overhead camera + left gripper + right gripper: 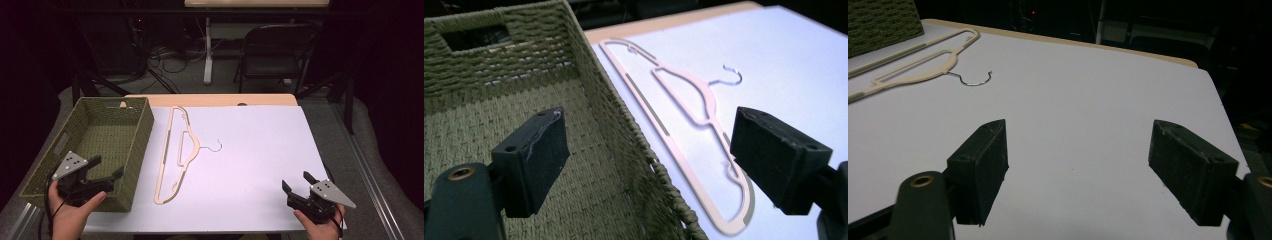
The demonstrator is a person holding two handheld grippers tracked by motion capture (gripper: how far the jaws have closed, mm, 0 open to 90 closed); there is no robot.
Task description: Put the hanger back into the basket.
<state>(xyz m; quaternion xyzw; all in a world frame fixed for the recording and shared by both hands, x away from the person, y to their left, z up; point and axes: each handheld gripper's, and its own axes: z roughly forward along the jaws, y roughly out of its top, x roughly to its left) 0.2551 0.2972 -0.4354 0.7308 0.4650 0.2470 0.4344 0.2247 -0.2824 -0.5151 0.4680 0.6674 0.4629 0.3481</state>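
Both grippers sit at the near edge of the desk (250, 150), each held in a hand that comes in from the bottom of the high view; the left gripper (102, 172) hangs over the near right corner of a woven green basket (132, 107), its fingers (536, 150) spread wide apart with nothing between them; in the left gripper view one finger stands over the basket's woven floor and the other over the white sheet, with the basket's right wall running between them; the right gripper (297, 184) hovers above the near right part of the desk, well apart from everything else, its fingers (980, 160) likewise open and empty over bare white surface.

Just beside the basket's right wall lies a cream-coloured clothes hanger (175, 150), flat on the white sheet; its long bar runs roughly parallel to the basket wall, and its thin metal hook (216, 146) points to the right, toward the middle of the desk; the basket itself is empty, with a handle cut-out in its far wall; beyond the desk a dark folding chair (275, 50) and a tangle of cables (165, 55) sit on the floor.
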